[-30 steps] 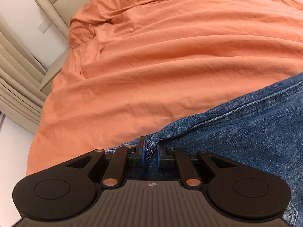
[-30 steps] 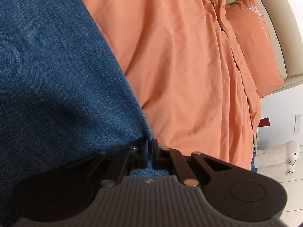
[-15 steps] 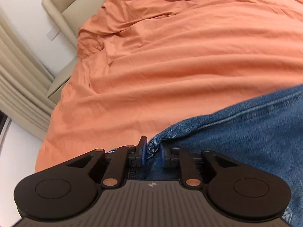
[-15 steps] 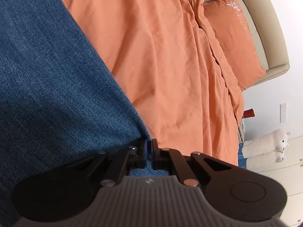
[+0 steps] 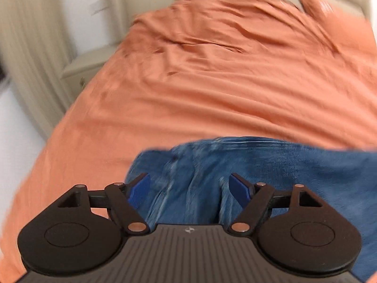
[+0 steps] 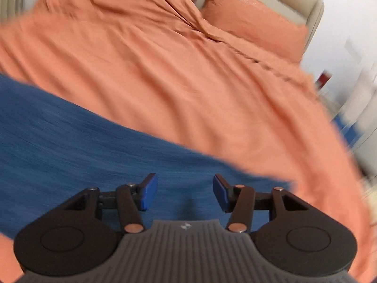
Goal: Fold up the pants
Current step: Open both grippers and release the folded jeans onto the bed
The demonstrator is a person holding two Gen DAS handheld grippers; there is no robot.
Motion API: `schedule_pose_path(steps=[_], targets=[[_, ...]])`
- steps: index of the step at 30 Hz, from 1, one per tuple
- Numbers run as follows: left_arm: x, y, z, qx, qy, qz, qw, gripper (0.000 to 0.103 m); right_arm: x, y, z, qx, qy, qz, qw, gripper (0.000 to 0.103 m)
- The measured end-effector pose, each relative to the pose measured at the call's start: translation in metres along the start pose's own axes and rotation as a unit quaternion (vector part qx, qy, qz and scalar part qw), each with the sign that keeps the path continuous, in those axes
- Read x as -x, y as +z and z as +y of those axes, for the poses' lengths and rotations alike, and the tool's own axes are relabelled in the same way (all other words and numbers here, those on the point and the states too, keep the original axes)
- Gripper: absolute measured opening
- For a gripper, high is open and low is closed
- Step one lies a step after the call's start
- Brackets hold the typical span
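We hold both tools above the pants (image 5: 271, 165), which lie flat on the orange bed cover (image 5: 212, 94) toward the foot edge of the bed, well apart from the pillow (image 6: 254, 23) at the headboard end. The left tool (image 5: 189, 187) has its jaws opening, already spread wide, with bunched denim showing beneath the gap but no pad pressing on it, so it holds nothing. The right tool (image 6: 185, 193) is also opening, its jaws about half apart over smooth denim, again with nothing gripped. What the coming move turns on, as we judge it, is how the denim runs: its long axis lies across both views, roughly parallel to the foot edge of the bed, with one end just beyond our left tool and the other end just beyond our right. Each tool therefore sits nearest its own end, and the far long edge borders open cover toward the headboard. Motion blur hides the seams and hems.
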State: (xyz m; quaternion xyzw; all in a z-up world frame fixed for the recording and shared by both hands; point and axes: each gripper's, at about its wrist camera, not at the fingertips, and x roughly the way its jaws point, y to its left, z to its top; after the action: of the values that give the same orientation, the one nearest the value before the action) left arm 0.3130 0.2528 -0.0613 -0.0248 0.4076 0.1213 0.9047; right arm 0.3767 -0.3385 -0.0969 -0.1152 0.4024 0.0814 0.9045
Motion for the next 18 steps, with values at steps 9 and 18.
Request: schedule_pose_path(steps=[9,18], targets=[[0.008,-0.088,0.109,0.306,-0.087,-0.008,0.9479,0.09,0.025,-0.029,0.112,-0.118,0.142,-0.048,0.982,0.054],[-0.061,-0.129,0.128,0.468,-0.169,-0.024,0.8672,0.072,0.01,-0.037,0.152,-0.12,0.145,-0.064,0.98,0.059]])
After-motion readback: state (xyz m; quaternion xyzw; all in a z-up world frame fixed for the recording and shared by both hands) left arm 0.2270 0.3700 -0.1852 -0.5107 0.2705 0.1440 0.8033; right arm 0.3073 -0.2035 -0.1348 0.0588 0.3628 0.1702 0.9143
